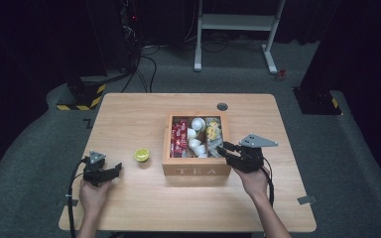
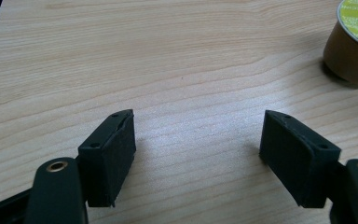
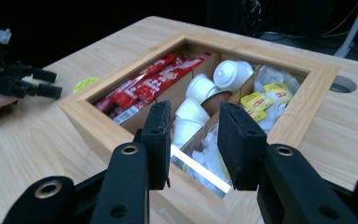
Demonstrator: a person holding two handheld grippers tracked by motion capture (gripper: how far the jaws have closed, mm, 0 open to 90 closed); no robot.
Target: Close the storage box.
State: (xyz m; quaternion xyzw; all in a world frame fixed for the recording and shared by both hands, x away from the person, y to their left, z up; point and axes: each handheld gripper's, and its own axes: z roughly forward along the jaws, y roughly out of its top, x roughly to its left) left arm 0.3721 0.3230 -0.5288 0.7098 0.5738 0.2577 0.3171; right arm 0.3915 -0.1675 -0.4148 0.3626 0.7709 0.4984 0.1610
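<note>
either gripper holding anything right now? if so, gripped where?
Nothing held. Left gripper rests open over bare table, the capsule apart. Right gripper hovers open over the tea box.

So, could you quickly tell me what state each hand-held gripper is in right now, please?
Left hand-held gripper: open, empty, over bare table.
Right hand-held gripper: open, nothing between the jaws, at the near edge of the tea box.

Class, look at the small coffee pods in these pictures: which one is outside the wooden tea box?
The green-lidded pod alone stands on the table, left of the tea box; the white pods lie in its middle compartment.
</note>
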